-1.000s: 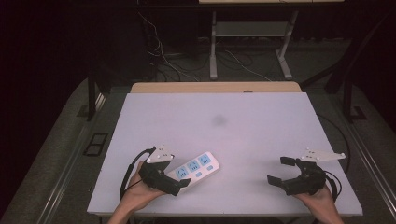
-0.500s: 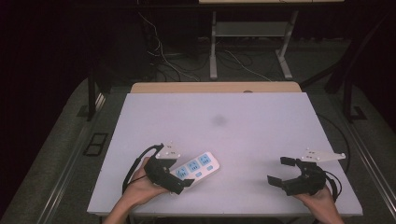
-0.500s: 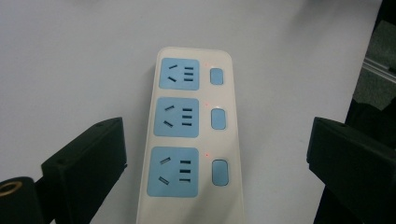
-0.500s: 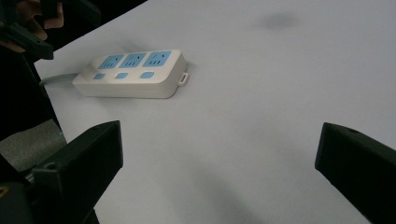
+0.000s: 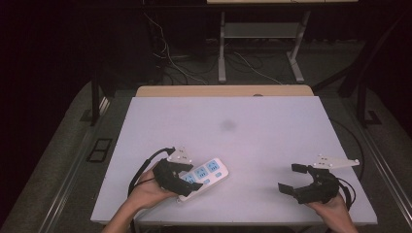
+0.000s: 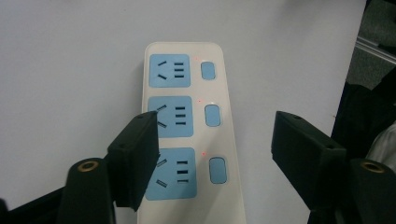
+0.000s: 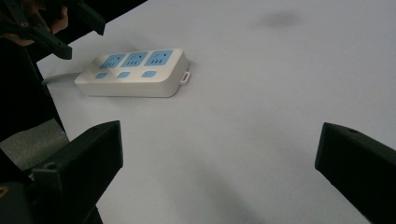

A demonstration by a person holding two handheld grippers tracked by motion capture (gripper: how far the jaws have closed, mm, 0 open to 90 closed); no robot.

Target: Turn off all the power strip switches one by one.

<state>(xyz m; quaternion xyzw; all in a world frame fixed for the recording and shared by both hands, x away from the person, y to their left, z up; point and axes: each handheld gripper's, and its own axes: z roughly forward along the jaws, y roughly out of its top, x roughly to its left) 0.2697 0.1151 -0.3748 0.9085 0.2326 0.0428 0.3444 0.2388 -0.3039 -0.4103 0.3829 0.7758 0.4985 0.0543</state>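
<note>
Left hand-held gripper point(image 6: 215, 140) spread over power strip point(image 6: 196, 140), hiding its near end; right hand-held gripper point(image 5: 296, 178) spread too.

Table point(image 5: 272, 145): in the middle, with the floor all around it.
Power strip point(image 5: 206, 175): on the table, near the front edge, left of the middle.
Sockets: 3 in a row on top of the power strip, with 1 switch beside each.
Left gripper point(image 5: 182, 182): over the near end of the power strip.
Right gripper point(image 5: 296, 178): near the front right corner of the table, well apart from the power strip.
Dark spot point(image 5: 227, 125): on the table, behind the power strip.
</note>
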